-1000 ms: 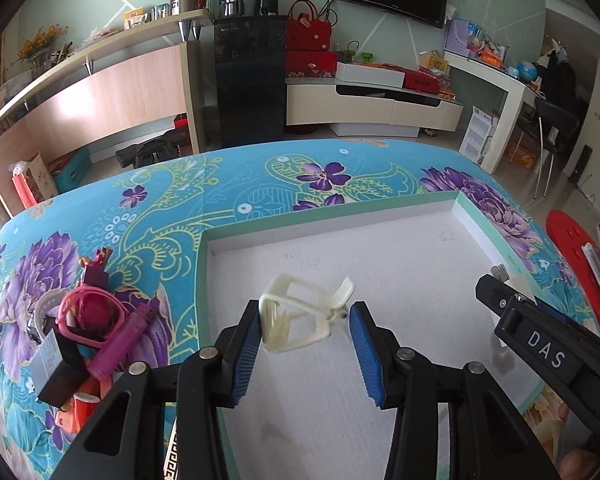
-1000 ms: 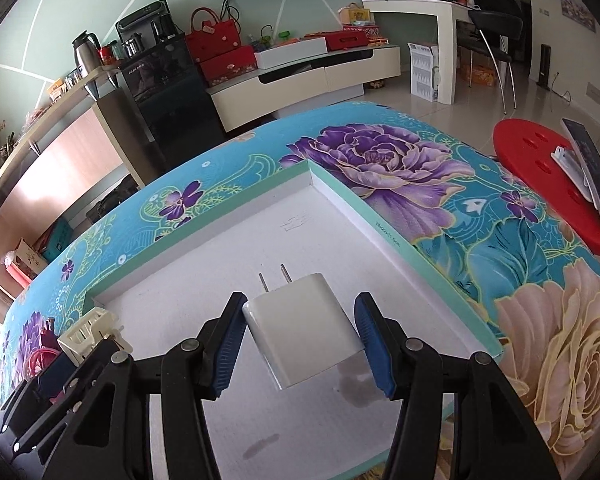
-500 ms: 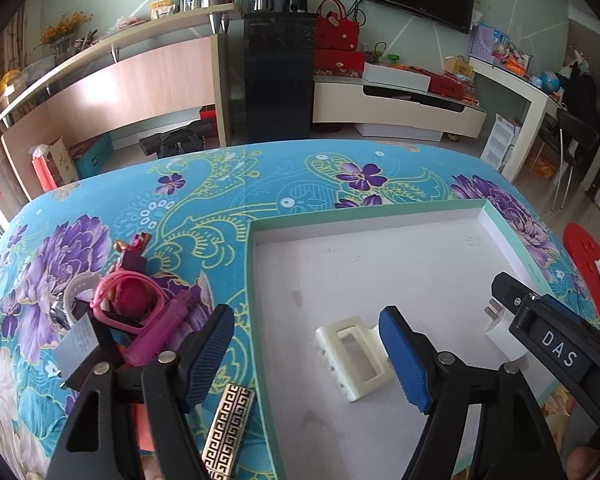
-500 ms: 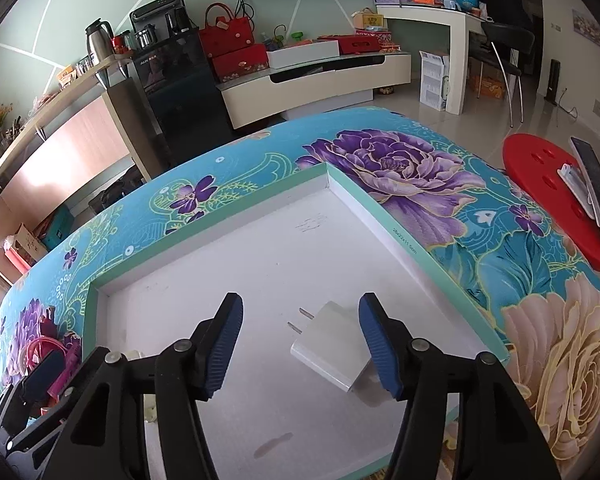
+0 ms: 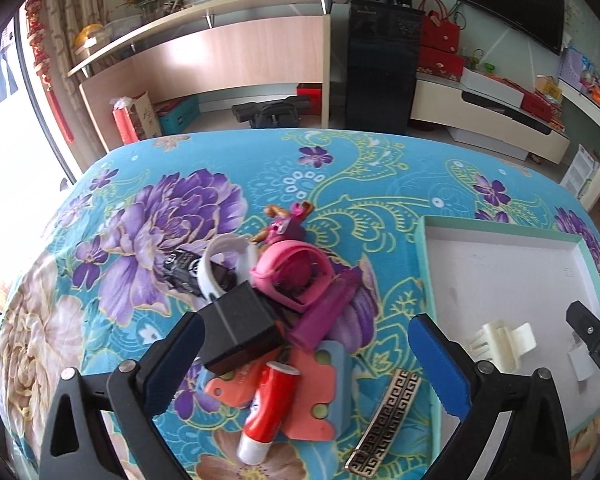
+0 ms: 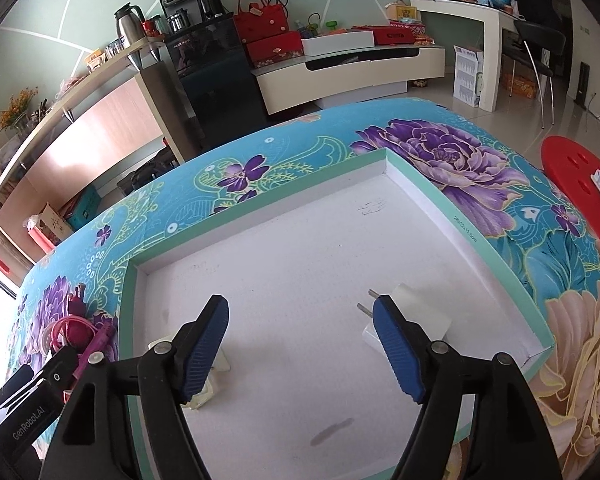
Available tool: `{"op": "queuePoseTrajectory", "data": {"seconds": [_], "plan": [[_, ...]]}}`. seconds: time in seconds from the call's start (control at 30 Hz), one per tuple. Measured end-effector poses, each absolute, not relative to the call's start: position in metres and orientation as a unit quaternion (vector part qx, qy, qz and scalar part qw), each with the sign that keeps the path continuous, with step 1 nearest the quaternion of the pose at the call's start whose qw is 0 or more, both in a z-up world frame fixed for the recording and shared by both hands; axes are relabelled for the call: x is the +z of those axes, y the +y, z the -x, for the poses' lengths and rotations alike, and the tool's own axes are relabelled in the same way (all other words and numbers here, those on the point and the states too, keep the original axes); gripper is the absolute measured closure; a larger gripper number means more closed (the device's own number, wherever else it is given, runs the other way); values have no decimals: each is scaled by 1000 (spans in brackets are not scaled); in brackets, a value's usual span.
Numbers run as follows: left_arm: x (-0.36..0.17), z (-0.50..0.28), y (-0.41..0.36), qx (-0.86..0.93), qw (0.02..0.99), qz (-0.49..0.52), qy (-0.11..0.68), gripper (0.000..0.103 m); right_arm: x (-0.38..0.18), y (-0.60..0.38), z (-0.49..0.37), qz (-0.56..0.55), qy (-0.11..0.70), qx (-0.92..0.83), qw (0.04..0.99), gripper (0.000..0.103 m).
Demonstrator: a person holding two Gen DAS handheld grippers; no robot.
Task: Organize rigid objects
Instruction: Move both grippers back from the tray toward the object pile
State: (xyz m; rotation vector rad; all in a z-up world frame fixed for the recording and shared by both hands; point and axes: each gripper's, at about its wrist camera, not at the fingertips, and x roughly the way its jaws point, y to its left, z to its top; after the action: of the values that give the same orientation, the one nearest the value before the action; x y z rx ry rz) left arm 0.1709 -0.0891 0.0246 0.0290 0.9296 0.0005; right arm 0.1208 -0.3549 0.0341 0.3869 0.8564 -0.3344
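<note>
Both tools have just been opening and grip nothing; left tool hangs over the clutter pile: centre on the black box before clamping, avoiding the red tube

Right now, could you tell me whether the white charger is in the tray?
In: the charger lies on the tray floor, prongs pointing left.
</note>
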Motion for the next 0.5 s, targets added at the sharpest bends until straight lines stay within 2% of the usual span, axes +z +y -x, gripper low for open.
{"op": "queuePoseTrajectory", "data": {"seconds": [0.5], "plan": [[22,-157,-24,70,886,22,457,0,40,-317,-130,-160,415,-113,889,27]]}}
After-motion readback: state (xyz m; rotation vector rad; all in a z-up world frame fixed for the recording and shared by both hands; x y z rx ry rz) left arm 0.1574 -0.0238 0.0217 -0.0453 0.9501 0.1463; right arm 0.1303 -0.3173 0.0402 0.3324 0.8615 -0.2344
